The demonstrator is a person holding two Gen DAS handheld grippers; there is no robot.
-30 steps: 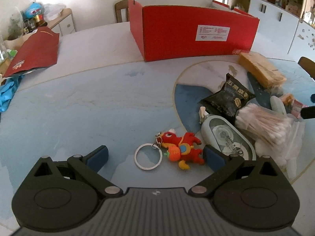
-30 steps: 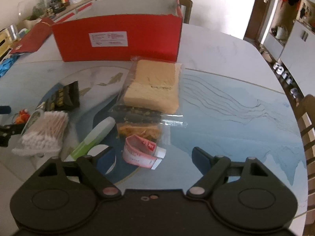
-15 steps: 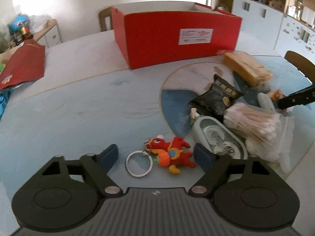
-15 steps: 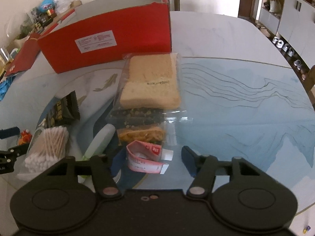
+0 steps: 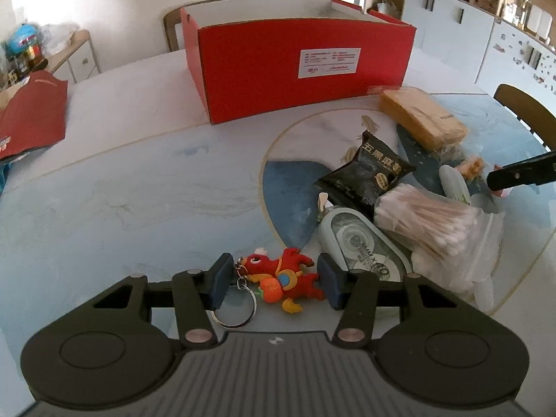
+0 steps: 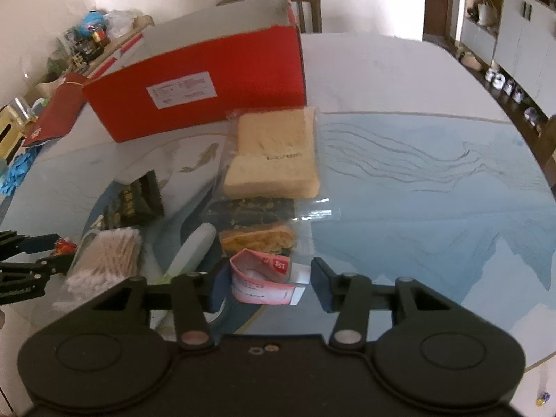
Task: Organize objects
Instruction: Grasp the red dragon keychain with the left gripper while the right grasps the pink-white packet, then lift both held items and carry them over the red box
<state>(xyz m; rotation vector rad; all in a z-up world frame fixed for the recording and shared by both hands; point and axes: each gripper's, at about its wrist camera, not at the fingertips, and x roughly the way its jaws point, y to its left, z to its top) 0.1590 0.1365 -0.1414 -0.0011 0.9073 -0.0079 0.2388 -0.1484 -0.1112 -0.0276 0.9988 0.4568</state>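
The red dragon keychain is bracketed on the worktop by the left gripper, whose jaws are spread with both pads close beside the toy (contact cannot be told). A pink folded packet is framed by the right gripper, its jaws likewise spread. The red box is seen behind.

Box sits at table rear; in front of it, bread pack, snack packet, swabs bag, tape dispenser, then keychain nearest.
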